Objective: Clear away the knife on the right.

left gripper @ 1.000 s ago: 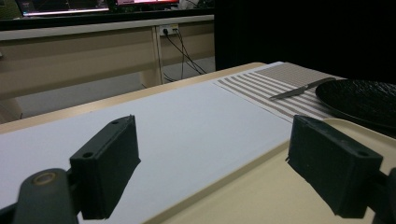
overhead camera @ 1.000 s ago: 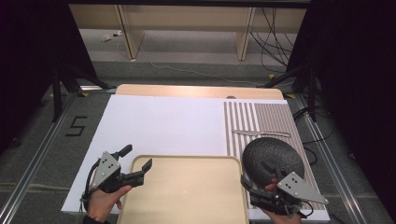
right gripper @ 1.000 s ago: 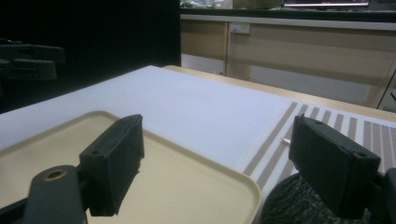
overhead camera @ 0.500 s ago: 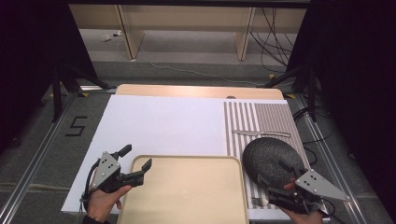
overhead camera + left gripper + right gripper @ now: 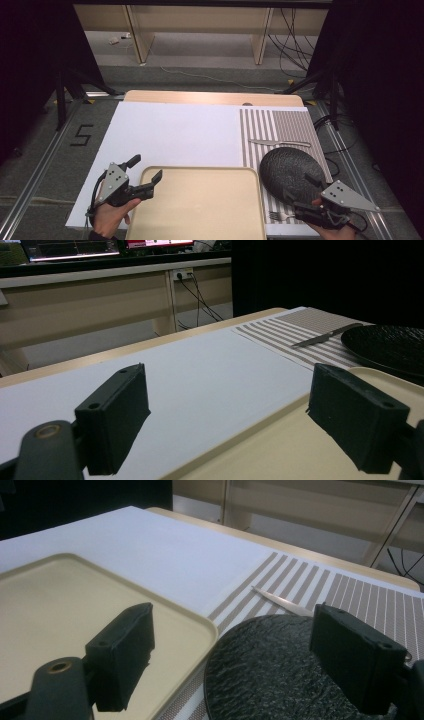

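The black plate (image 5: pixel 292 174) lies on the striped placemat (image 5: pixel 280 127) at the 4 o'clock part of the surface (image 5: pixel 175 127), its left rim just beside the right edge of the beige tray (image 5: pixel 200 205). The right gripper (image 5: pixel 305 209) sits at the plate's 6 o'clock edge, low at the near rim; in the right gripper view its jaws are spread wide, with the plate (image 5: pixel 280 675) between and beneath them, and nothing is clamped. Whether a jaw touches the plate's rim cannot be told. A fork (image 5: pixel 277 216) lies just left of that gripper on the placemat, and a knife (image 5: pixel 280 143) lies at the plate's 12 o'clock, apart from it. The left gripper (image 5: pixel 146 175) is at the tray's 10 o'clock corner, jaws released and wide, straddling the tray's rim (image 5: pixel 260 430) without gripping it.

Compared with a second ago, the right gripper has drawn back toward the near edge of the surface and off to 5 o'clock, no longer reaching over the plate's near part. The plate, the tray and the left gripper lie as they did.
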Tool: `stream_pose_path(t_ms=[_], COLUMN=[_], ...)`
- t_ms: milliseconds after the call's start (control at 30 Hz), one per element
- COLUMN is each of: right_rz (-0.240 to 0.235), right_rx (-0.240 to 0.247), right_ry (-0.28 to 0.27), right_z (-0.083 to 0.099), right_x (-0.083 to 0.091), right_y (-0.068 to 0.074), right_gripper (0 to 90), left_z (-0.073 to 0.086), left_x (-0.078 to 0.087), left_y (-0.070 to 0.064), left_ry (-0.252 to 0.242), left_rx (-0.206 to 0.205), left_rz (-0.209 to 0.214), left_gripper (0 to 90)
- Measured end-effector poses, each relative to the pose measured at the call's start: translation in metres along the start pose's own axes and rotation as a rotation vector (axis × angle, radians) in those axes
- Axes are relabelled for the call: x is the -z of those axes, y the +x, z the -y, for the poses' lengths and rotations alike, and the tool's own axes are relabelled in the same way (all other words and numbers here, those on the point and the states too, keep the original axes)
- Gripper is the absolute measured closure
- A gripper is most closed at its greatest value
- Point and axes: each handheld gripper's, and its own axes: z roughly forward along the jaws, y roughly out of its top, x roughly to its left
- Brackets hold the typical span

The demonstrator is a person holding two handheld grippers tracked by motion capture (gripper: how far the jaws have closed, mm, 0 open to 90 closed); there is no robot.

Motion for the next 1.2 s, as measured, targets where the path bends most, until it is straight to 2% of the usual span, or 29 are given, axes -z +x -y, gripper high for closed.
stream_pose_path(t_ms=[400, 667, 700, 733, 867, 1033, 1133, 1200], right_rz=[0.015, 0.007, 0.014, 0.010, 0.016, 0.042, 0.032, 0.032], right_rx=[0.017, 0.039, 0.056, 0.048, 0.052, 0.090, 0.071, 0.076], right_ry=[0.058, 0.144, 0.149, 0.164, 0.172, 0.181, 0.206, 0.210], right_z=[-0.002, -0.003, -0.003, -0.002, -0.003, -0.008, -0.012, -0.013], right_x=[-0.006, -0.006, -0.007, -0.006, -0.008, -0.013, -0.017, -0.019], right_y=[-0.006, -0.014, -0.016, -0.016, -0.017, -0.024, -0.027, -0.029], right_gripper=[19.1, 18.9, 18.8, 18.9, 18.8, 18.8, 18.8, 18.8], left_z=[0.001, 0.001, 0.001, 0.001, 0.001, 0.001, 0.001, 0.001], left_x=[-0.001, 0.000, -0.001, -0.001, -0.002, -0.002, -0.002, -0.002], left_y=[0.000, 0.000, 0.000, 0.000, 0.000, 0.000, 0.001, 0.001], left_ry=[0.000, -0.002, -0.002, -0.002, -0.004, -0.001, -0.004, -0.003], left_rx=[-0.001, -0.005, -0.004, -0.005, -0.005, -0.003, 0.000, -0.003], left_rz=[-0.003, -0.004, -0.004, -0.004, -0.003, -0.002, -0.002, -0.001], left_gripper=[16.0, 16.1, 16.1, 16.1, 16.1, 16.1, 16.1, 16.0])
